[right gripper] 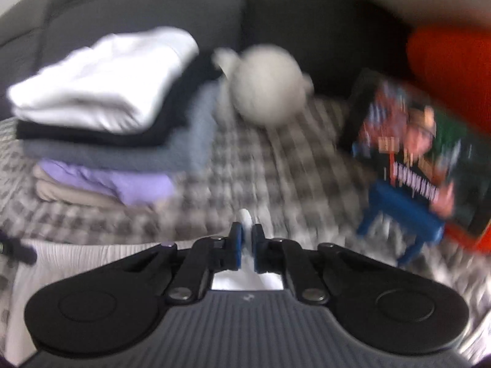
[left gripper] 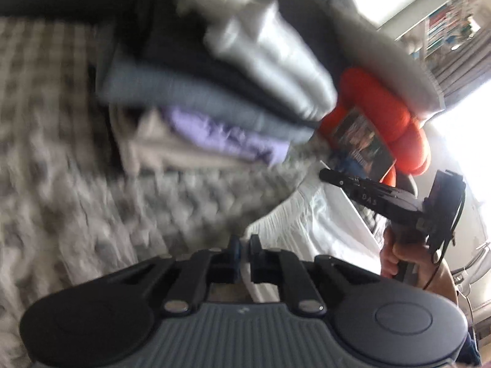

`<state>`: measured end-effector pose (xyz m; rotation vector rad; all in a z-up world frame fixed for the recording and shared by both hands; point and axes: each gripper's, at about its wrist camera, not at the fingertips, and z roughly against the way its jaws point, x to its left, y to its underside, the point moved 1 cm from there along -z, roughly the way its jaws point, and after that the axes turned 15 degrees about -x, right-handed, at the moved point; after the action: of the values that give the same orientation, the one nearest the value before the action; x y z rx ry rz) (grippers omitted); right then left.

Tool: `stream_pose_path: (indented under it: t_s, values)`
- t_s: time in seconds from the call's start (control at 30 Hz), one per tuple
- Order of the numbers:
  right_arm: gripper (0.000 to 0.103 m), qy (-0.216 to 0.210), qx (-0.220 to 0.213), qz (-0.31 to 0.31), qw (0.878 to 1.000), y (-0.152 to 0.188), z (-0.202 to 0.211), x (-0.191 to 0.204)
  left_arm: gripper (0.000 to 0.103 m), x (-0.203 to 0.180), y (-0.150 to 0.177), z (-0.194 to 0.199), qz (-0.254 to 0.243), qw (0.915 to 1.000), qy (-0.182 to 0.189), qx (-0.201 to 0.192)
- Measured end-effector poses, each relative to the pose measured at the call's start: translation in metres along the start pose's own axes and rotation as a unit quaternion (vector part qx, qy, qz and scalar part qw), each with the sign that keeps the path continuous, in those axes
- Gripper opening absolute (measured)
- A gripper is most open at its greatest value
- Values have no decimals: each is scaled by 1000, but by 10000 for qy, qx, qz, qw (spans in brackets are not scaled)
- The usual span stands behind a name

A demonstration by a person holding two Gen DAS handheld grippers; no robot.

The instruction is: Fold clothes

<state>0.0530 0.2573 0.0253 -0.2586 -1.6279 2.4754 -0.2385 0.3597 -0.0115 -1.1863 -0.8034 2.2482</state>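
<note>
Both grippers [left gripper: 243,247] [right gripper: 248,236] pinch the white garment [left gripper: 310,224].

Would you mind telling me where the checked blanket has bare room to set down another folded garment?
Bare checked blanket lies between the folded stack and the book. It is crowded farther back, where a grey ball lies, and beside the orange cushion.
</note>
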Motion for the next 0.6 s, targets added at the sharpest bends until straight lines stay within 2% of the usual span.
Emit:
stream_pose_path:
  t_s: [0.13, 0.17, 0.23, 0.3, 0.33, 0.47, 0.53, 0.6]
  values:
    - [7, 146, -462, 221, 9986, -14, 11, 5, 6, -2, -4, 7, -105, 9998, -14, -183]
    - [7, 162, -392, 274, 9987, -11, 8, 6, 6, -2, -6, 9, -131, 9997, -18, -229]
    - [7, 227, -33, 493, 9985, -3, -5, 12, 7, -4, 0, -8, -300, 9992, -239, 86]
    - [7, 328, 336, 766, 9960, 12, -20, 18, 8, -5, 5, -13, -646, 9972, -343, 132]
    - [7, 375, 386, 857, 9949, 18, -24, 20, 11, -8, 6, -14, -804, 9960, -364, 117]
    - [8, 405, 364, 789, 9954, 10, -21, 14, 12, -17, 8, -18, -1305, 9907, -374, 119]
    - [28, 458, 331, 698, 9960, 4, -15, 8, 17, -14, 5, -9, -1298, 9908, -319, 198]
    - [38, 556, 330, 717, 9953, -6, -3, 2, 27, -12, 1, -7, -1201, 9921, -272, 256]
